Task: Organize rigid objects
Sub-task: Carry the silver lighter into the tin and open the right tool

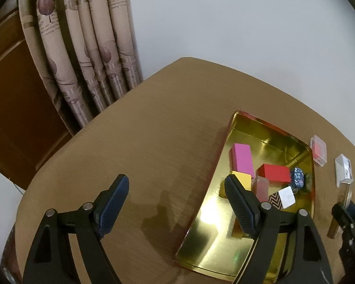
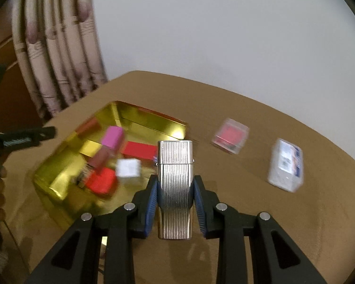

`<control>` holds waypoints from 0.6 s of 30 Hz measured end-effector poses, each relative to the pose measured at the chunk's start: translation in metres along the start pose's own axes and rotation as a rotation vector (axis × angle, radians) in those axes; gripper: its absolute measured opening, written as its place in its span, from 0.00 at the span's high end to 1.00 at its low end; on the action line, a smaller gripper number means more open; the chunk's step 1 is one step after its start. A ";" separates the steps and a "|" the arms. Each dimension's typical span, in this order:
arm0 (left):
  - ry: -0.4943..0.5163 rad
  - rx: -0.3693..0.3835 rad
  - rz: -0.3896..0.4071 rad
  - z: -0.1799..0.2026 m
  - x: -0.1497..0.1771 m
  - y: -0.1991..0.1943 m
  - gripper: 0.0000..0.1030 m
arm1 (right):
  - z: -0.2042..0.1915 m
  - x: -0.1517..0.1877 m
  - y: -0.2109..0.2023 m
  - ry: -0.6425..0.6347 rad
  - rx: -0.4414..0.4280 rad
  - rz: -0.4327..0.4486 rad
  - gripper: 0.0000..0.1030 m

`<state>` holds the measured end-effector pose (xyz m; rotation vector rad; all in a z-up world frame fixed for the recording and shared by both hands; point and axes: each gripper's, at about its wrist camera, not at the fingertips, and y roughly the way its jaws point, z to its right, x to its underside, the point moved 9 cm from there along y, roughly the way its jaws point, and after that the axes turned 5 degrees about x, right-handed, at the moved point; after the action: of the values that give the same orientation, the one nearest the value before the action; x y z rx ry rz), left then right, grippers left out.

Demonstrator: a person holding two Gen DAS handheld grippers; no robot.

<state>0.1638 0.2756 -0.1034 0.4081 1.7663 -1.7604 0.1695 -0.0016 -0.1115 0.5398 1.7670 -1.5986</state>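
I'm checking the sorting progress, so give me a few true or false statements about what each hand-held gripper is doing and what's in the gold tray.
1. The right hand-held gripper grips a ribbed silver lighter. True.
2. The left hand-held gripper holds a pink block. False: its jaws are open and empty; the pink block lies in the gold tray.
3. Two clear boxes sit on the table outside the tray. True.
4. The tray is empty. False: it holds several coloured blocks.
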 end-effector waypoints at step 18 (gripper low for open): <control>-0.040 0.009 -0.005 -0.009 -0.004 0.004 0.21 | -0.095 0.009 0.048 -0.094 -0.079 -0.097 0.71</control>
<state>0.1676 0.2855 -0.1040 0.3698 1.7336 -1.7682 0.1769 0.0978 -0.1499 0.3408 1.8010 -1.5861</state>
